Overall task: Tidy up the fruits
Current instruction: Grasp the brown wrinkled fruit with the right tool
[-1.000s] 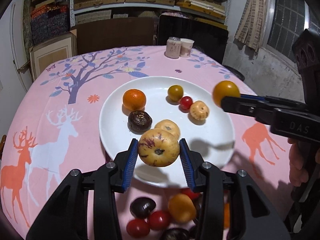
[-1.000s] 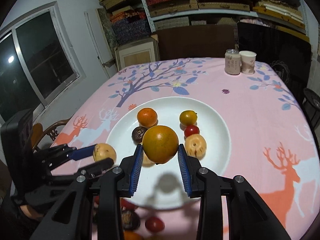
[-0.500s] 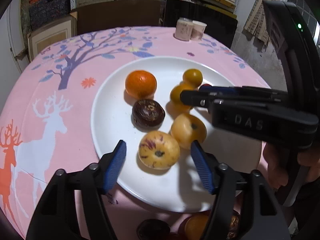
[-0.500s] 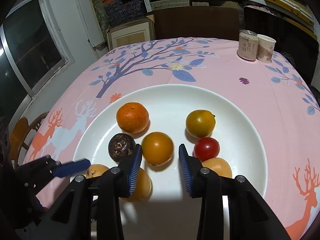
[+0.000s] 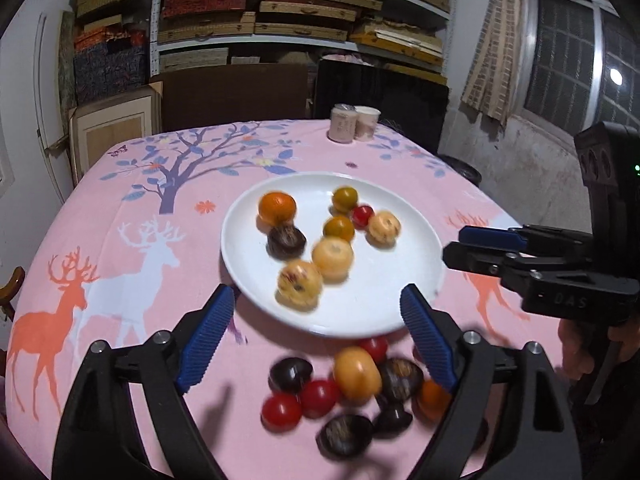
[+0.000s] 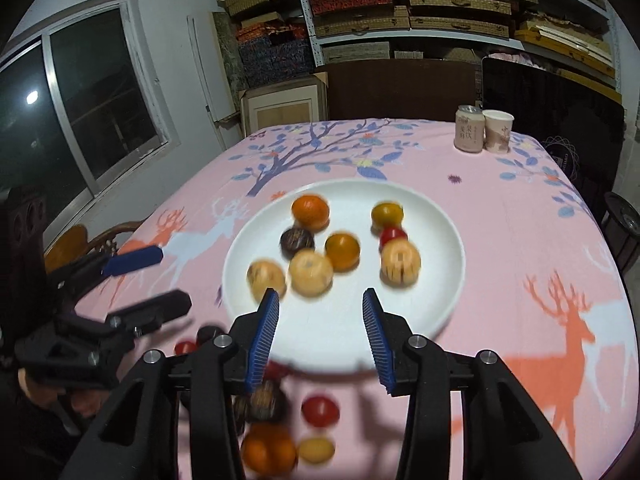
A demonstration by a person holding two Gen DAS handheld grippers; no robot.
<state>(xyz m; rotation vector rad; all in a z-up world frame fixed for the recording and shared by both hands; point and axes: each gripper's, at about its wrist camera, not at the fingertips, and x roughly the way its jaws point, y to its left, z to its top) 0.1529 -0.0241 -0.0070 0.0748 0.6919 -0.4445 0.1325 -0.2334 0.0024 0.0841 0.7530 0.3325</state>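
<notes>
A second ago each gripper carried a fruit above the white plate (image 5: 416, 280); now both fruits lie on it and both grippers are pulled back toward the near edge of the table. The left gripper (image 5: 316, 336) has just been opening and its blue pads stand wide apart with nothing between them; the pale speckled fruit (image 5: 299, 285) it held sits near the plate's front rim. The right gripper (image 6: 320, 332) has also been opening, its pads parted and empty; the round orange fruit (image 6: 342, 251) it carried rests near the plate's middle. Eight fruits are now on the plate, clustered in its centre and back, leaving bare white room along the front and right rim. A loose pile of fruit (image 5: 352, 392), red, dark and orange, remains on the pink deer-print tablecloth (image 5: 120, 240) just in front of the plate, below the left gripper's pads. The cloth to the left and right of the plate is open. A can (image 6: 468, 130) and a paper cup (image 6: 497, 130) stand together at the far edge. Both grippers tilt downward over the table's near side, side by side and apart, each held from behind by a hand (image 5: 576, 350).
</notes>
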